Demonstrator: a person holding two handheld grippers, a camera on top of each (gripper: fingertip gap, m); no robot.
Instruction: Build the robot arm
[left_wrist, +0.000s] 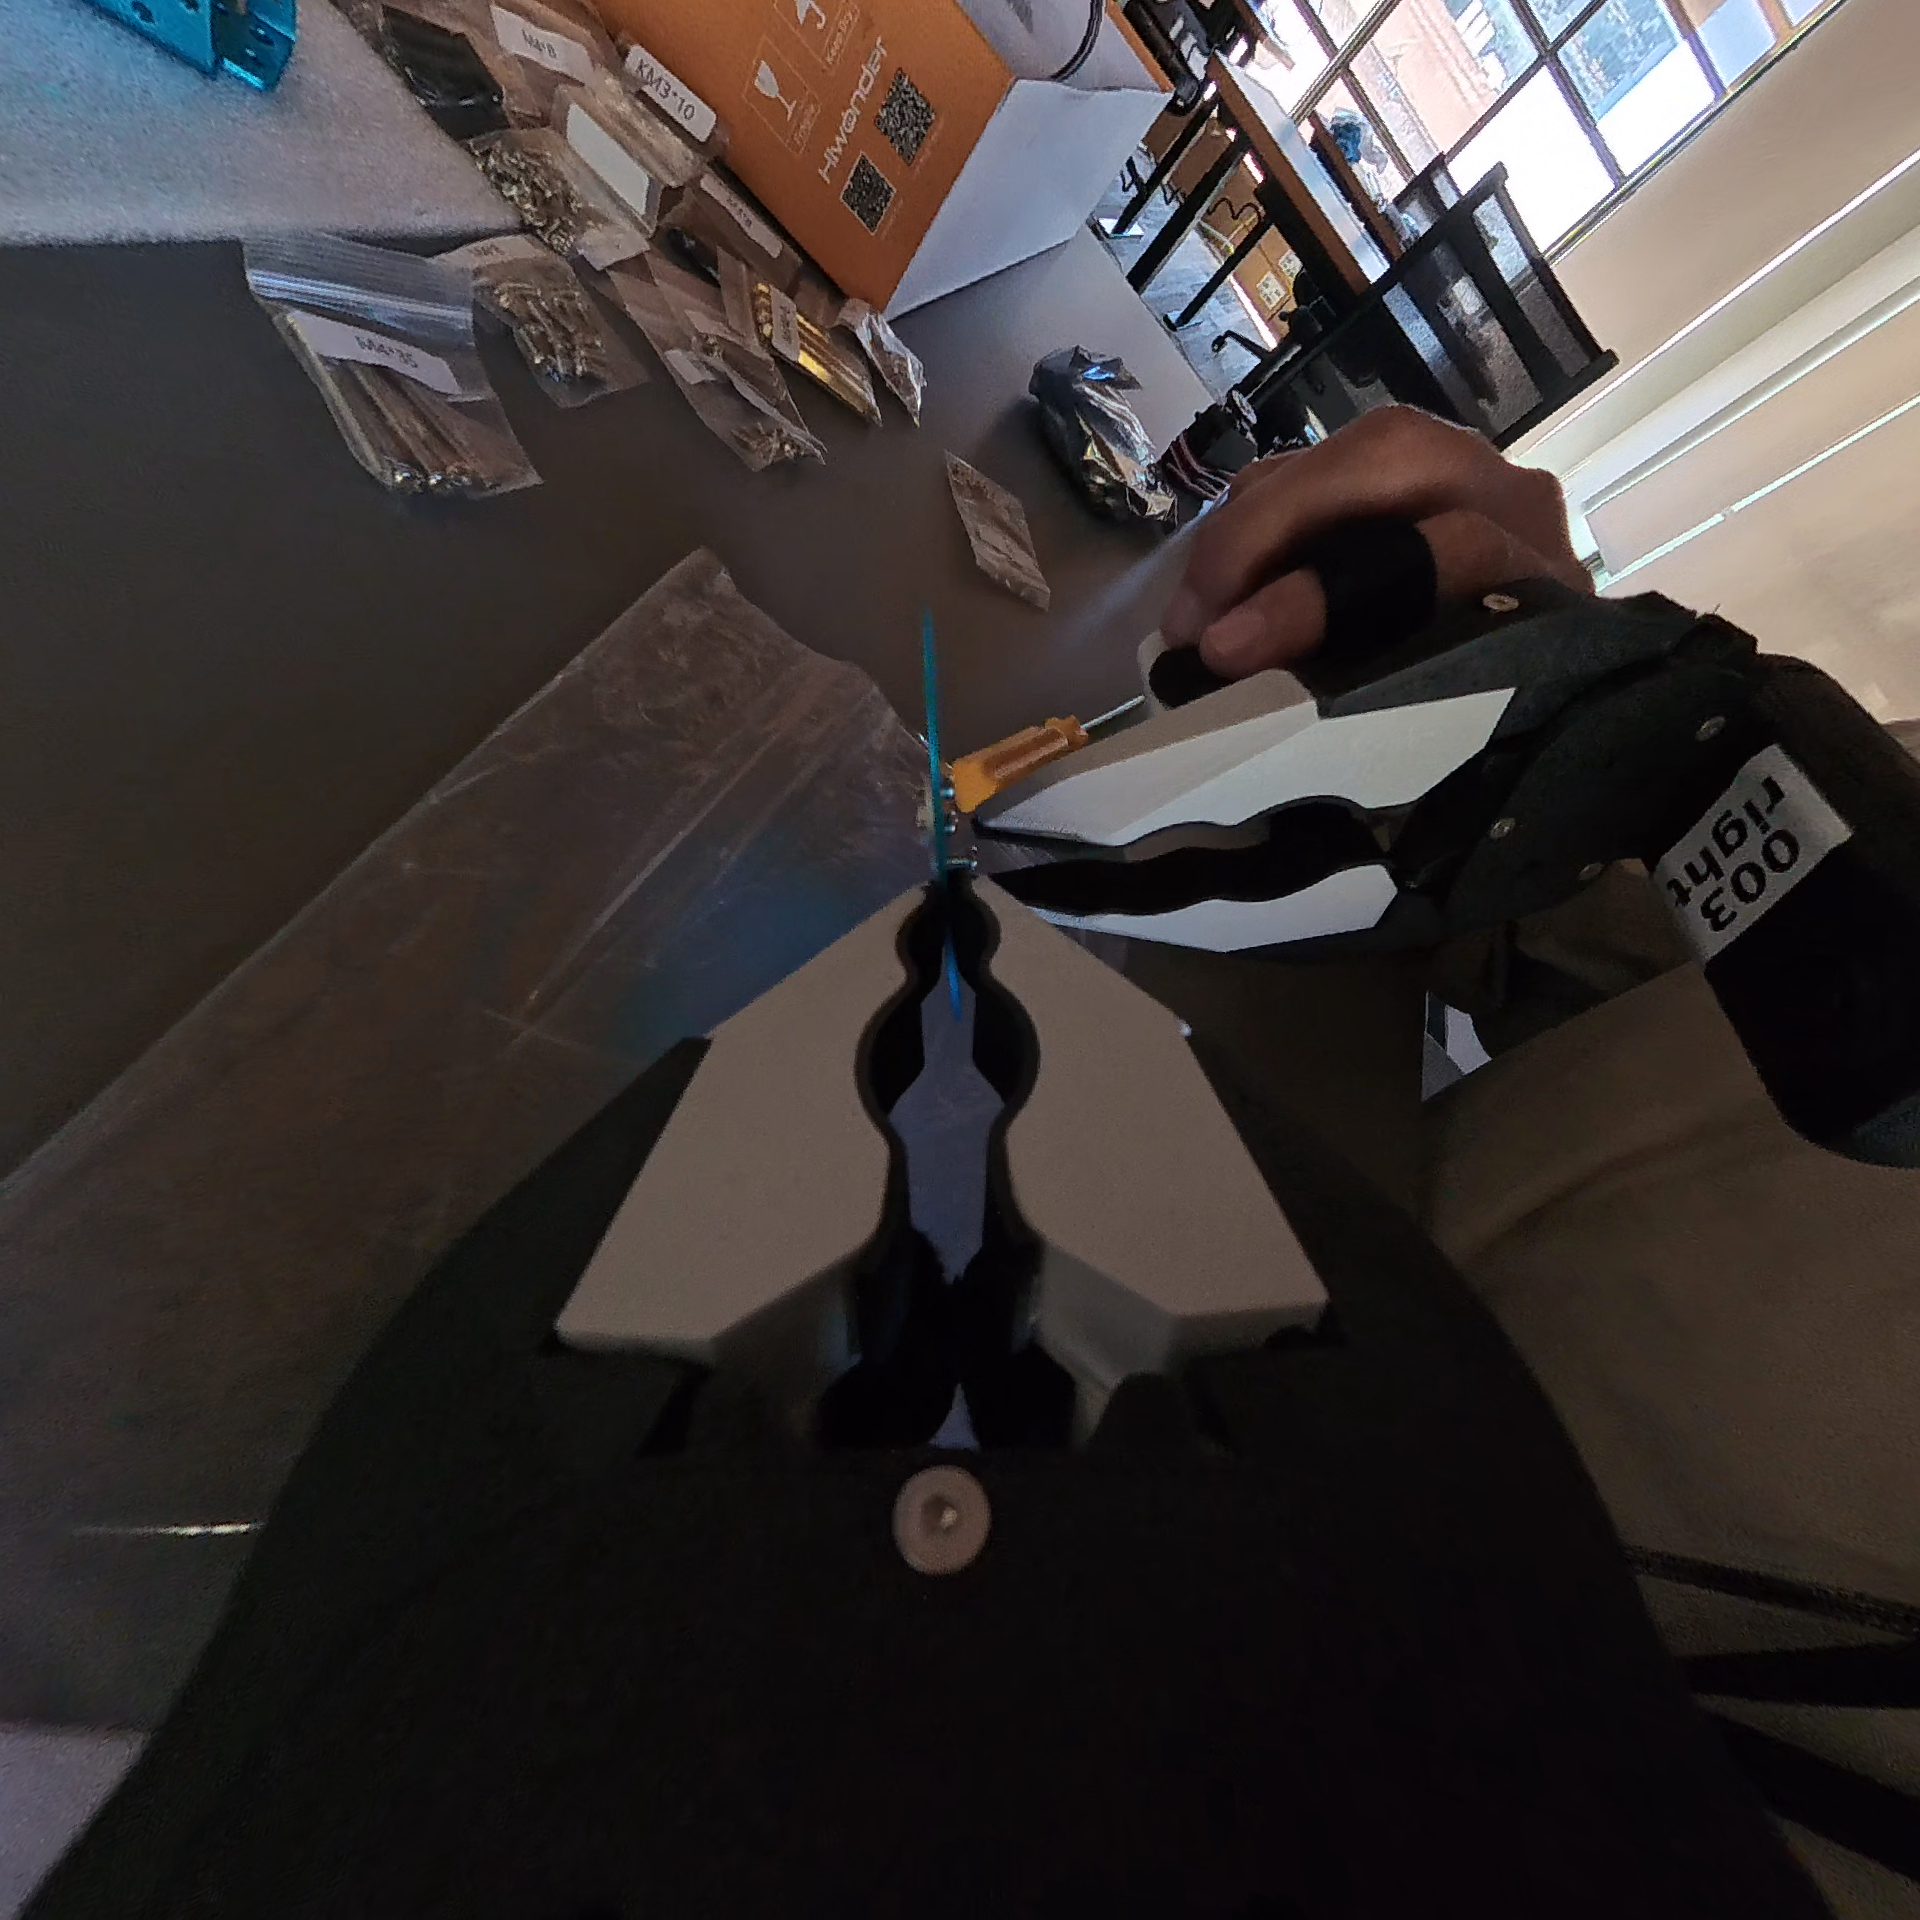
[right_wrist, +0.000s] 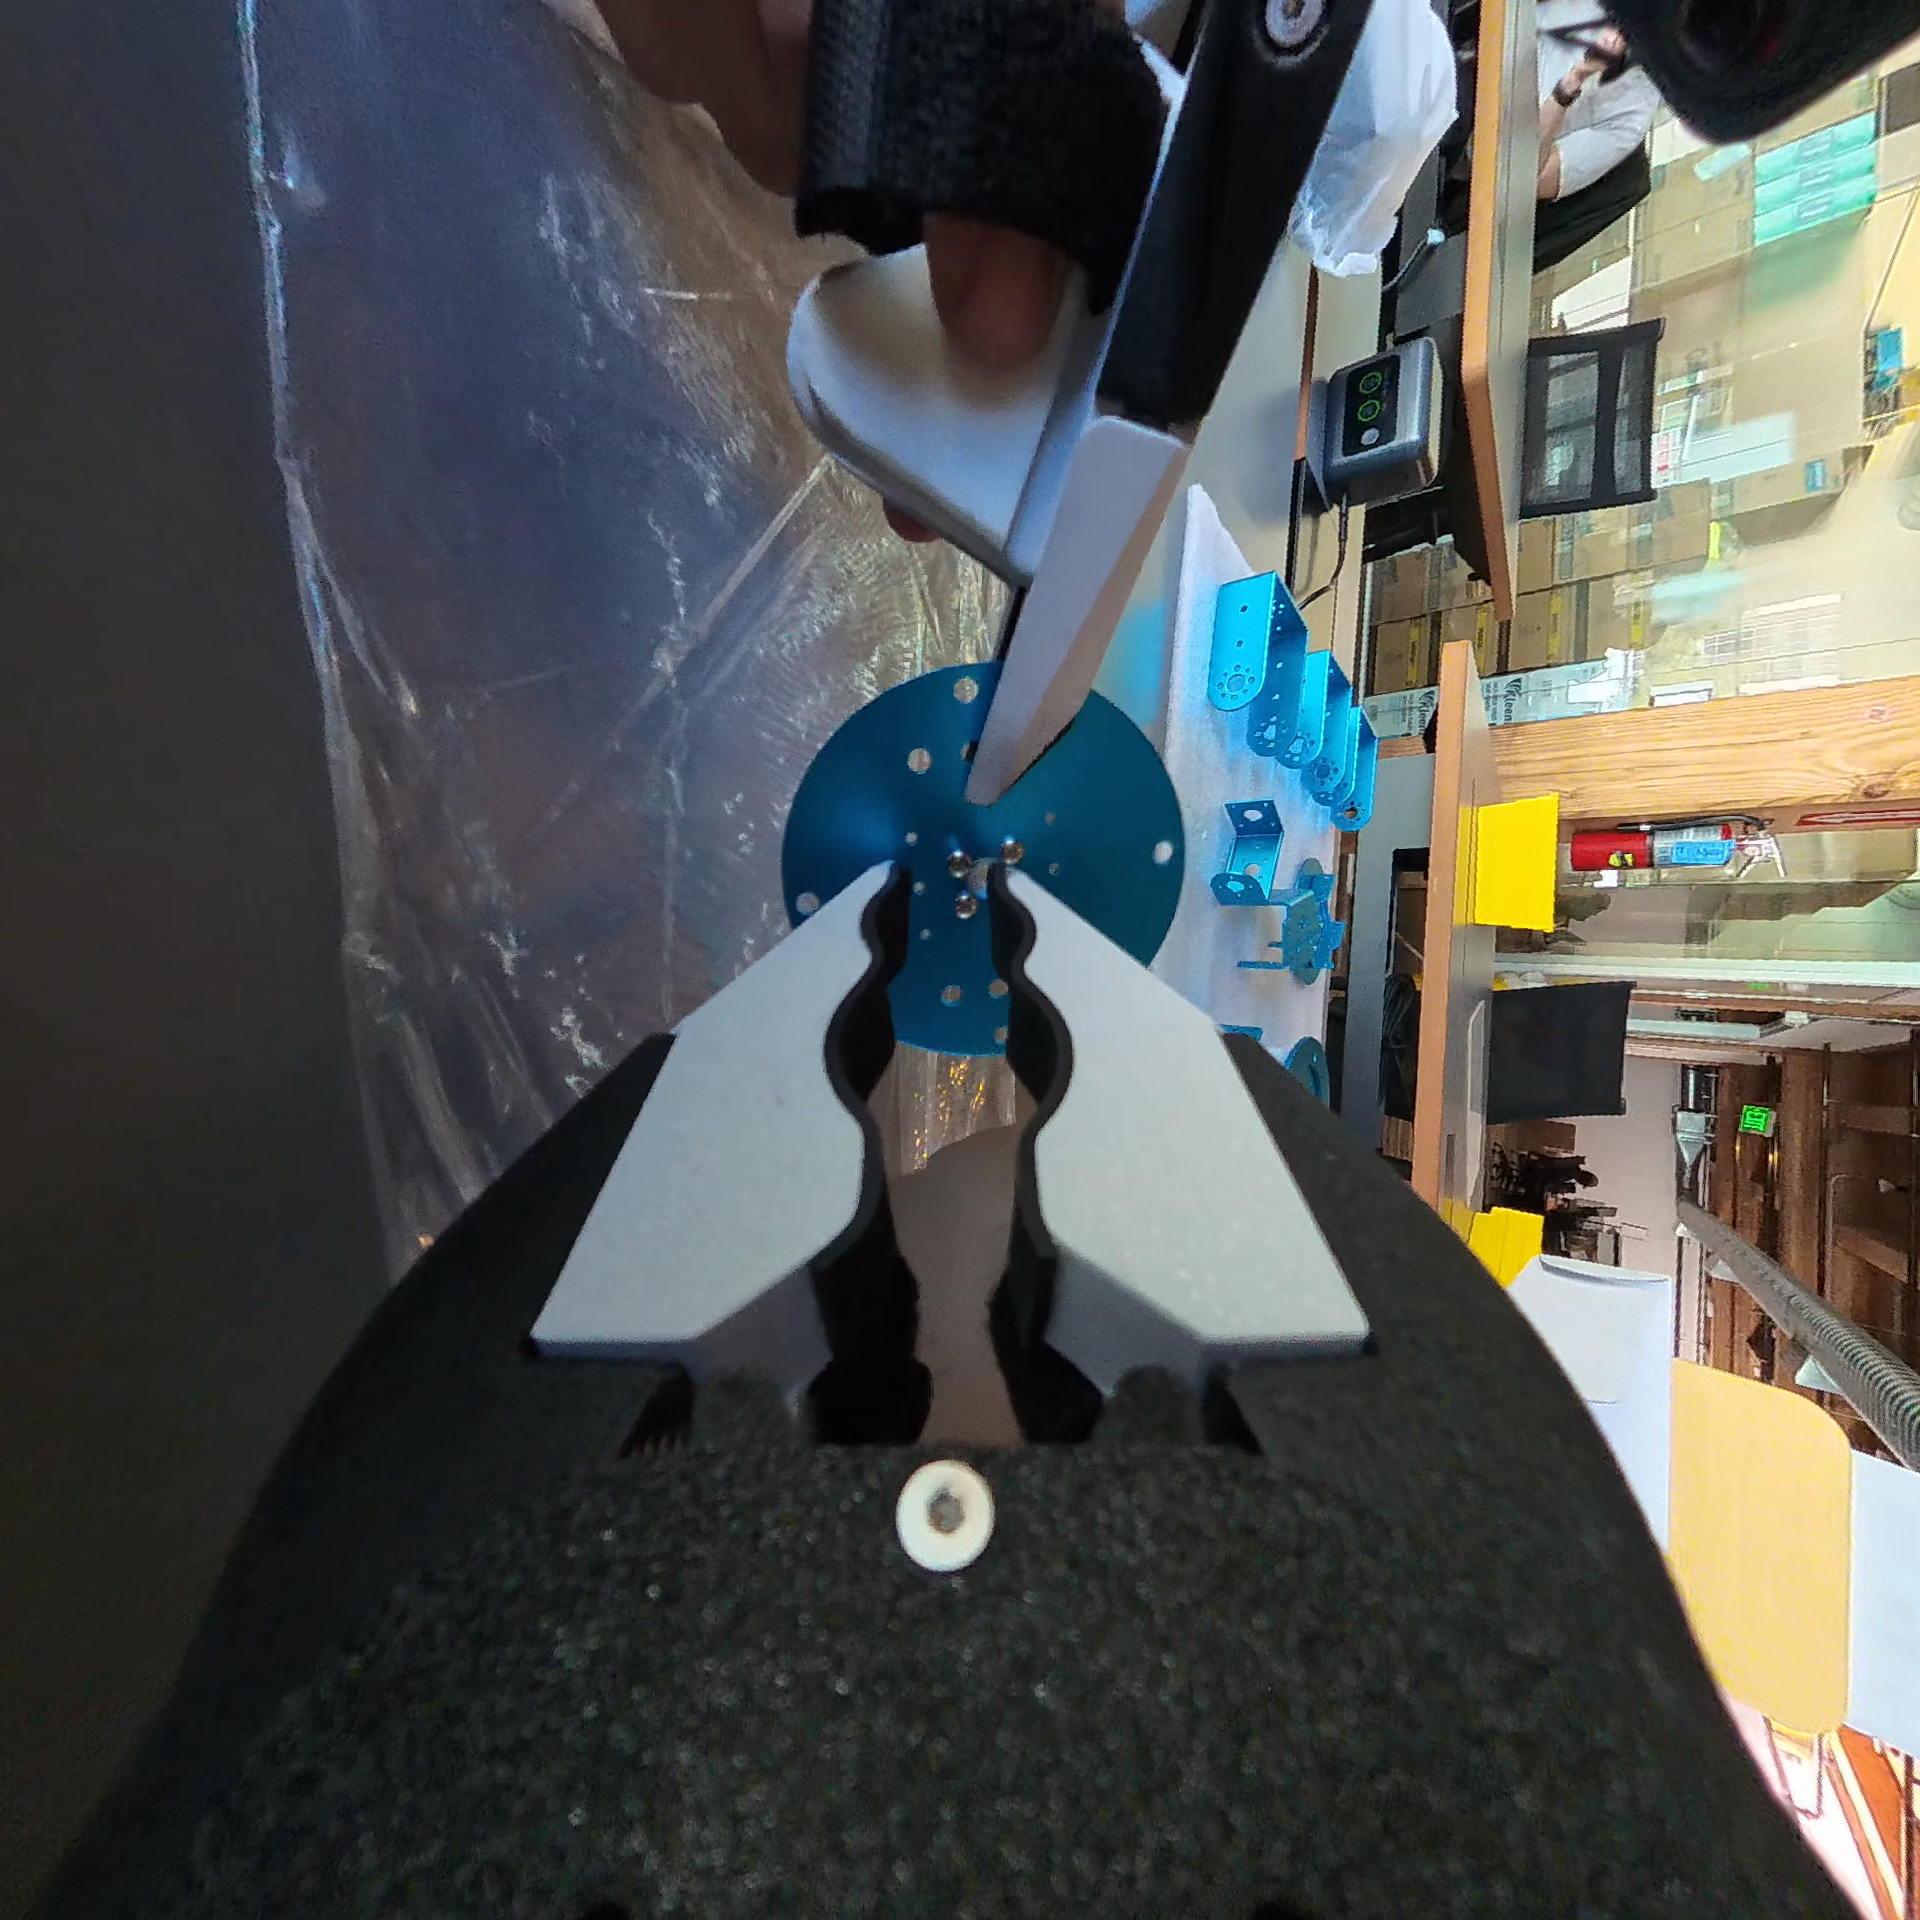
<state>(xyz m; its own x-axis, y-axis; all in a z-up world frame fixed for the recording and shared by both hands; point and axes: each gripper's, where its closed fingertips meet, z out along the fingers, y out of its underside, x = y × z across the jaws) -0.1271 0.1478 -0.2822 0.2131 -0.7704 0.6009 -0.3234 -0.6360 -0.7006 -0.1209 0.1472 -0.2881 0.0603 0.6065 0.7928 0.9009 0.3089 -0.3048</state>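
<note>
I pinch a thin round blue metal plate (left_wrist: 932, 727) edge-on between the tips of my left gripper (left_wrist: 954, 883), so in the left wrist view it shows only as a narrow blue line running straight ahead from my fingers, clear of the dark table (left_wrist: 260, 623). In the right wrist view the same disc (right_wrist: 1091, 821) faces me flat, drilled with many small holes, with three small silver screws (right_wrist: 966, 868) clustered near its centre. My right gripper (right_wrist: 948, 878) sits just in front of that cluster, its fingers slightly parted; whether they grip the yellow-handled screwdriver (left_wrist: 1023, 753) that lies along them and points at the disc, I cannot tell. A sheet of clear plastic (left_wrist: 520, 883) lies beneath. Clear bags of hardware (left_wrist: 395, 384) and an orange and white cardboard box (left_wrist: 831, 114) sit farther off.
</note>
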